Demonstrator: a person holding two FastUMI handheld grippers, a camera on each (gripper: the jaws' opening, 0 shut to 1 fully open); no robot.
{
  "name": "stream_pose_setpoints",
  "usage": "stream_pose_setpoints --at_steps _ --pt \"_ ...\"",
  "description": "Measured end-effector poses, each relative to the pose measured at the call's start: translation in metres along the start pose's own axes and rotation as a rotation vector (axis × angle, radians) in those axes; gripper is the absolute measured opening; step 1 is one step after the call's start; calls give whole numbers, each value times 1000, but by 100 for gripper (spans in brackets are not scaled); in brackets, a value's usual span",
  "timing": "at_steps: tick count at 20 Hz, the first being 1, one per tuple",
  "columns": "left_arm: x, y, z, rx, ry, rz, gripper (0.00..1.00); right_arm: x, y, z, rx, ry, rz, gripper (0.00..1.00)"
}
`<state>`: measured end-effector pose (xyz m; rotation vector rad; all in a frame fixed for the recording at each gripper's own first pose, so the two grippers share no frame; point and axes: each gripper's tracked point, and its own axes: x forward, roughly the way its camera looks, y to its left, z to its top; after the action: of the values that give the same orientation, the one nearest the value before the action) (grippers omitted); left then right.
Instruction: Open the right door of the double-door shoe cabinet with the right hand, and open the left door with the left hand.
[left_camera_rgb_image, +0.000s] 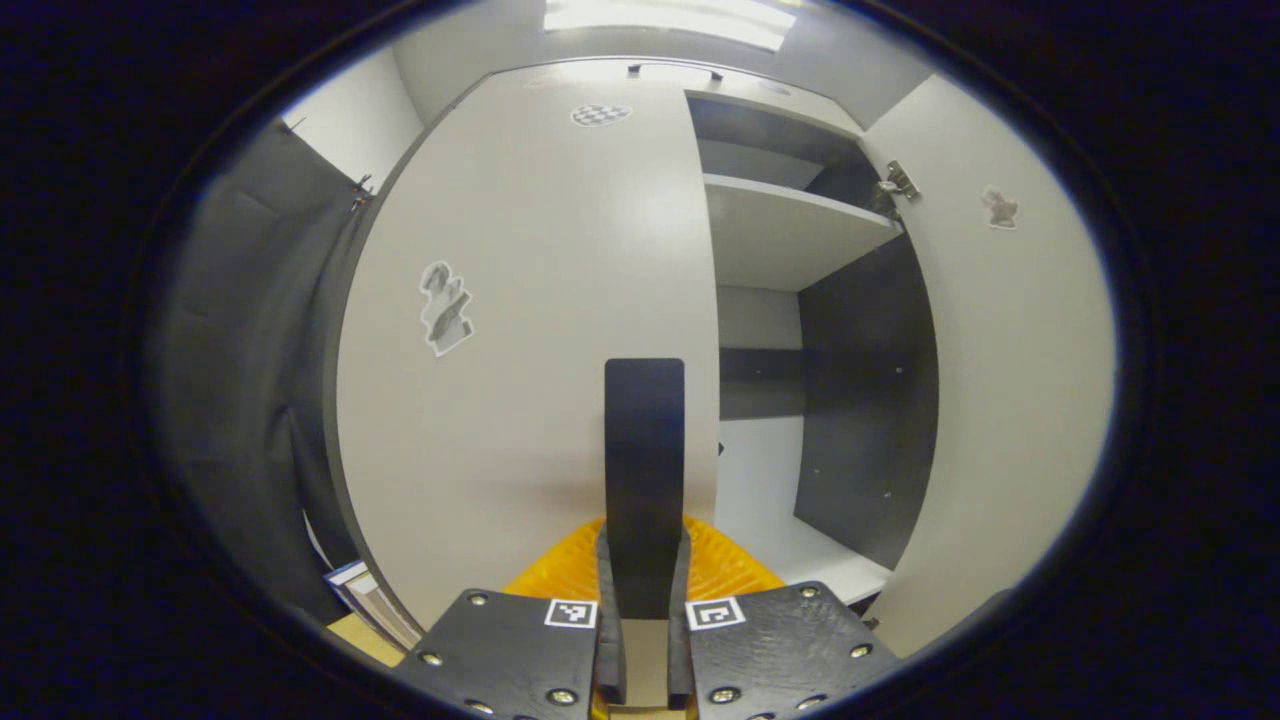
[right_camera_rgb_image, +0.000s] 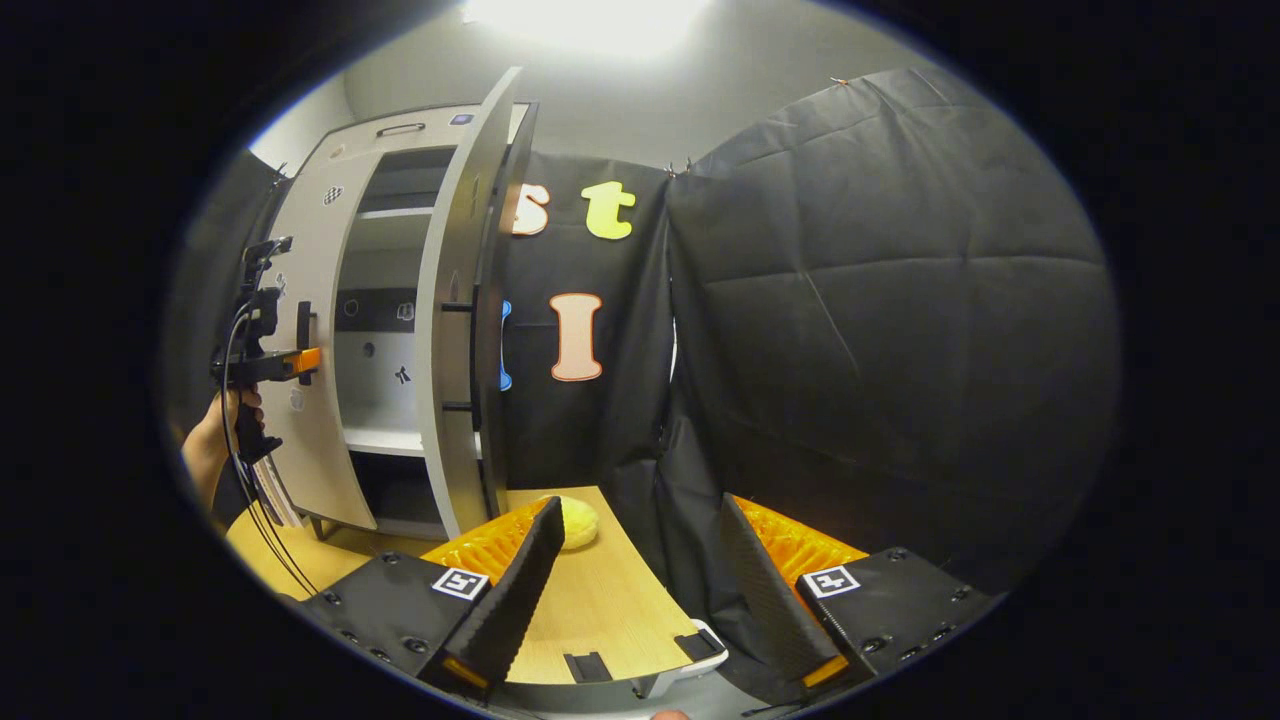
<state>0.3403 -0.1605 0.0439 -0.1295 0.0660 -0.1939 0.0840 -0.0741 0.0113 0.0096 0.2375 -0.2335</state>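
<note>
So in the left gripper view, the left gripper (left_camera_rgb_image: 645, 580) has its jaws closed right down on the black vertical handle (left_camera_rgb_image: 645, 450) of the left door (left_camera_rgb_image: 530, 330), one finger pressing on each side of it. That door looks still closed or very nearly so, with a couple of stickers on its face. Just to the right the shoe cabinet (left_camera_rgb_image: 800, 240) is open: you can see a pale shelf (left_camera_rgb_image: 790, 225), dark inner walls, and the right door (left_camera_rgb_image: 1010, 380) swung out wide with a hinge near its top.

Right gripper view: the right gripper (right_camera_rgb_image: 640, 585) hangs over the wooden desk (right_camera_rgb_image: 600, 610) with jaws wide apart, holding nothing, well away from the cabinet. The right door stands edge-on and open, and a yellow round thing (right_camera_rgb_image: 578, 522) sits on the desk near its foot. Farther left, a hand (right_camera_rgb_image: 215, 440) holds the left gripper against the left door's handle.
</note>
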Motion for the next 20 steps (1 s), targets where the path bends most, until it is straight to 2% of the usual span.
stream_pose_setpoints --at_steps 1,5,7,8,13,15,18,19,20 --pt "-4 1 1 2 2 0 17 -2 -2 -1 6 -2 3 98" --pt "-27 6 8 5 16 11 16 -7 -11 0 25 -14 28 98" --pt "-39 18 10 0 24 18 17 -13 -17 -1 24 -22 43 94" --pt "-45 22 11 0 26 23 17 -16 -22 -2 24 -24 49 98" --pt "-70 30 9 23 48 58 17 -31 -38 -9 43 -30 99 98" --pt "-77 33 10 19 55 74 17 -28 -42 -10 40 -21 113 94" --pt "-92 42 12 24 59 66 15 -32 -45 -12 44 -13 119 94" --pt "-96 45 12 24 59 58 13 -35 -44 -12 48 -17 123 98" --pt "-99 48 12 23 58 50 13 -38 -42 -10 48 -22 124 98"
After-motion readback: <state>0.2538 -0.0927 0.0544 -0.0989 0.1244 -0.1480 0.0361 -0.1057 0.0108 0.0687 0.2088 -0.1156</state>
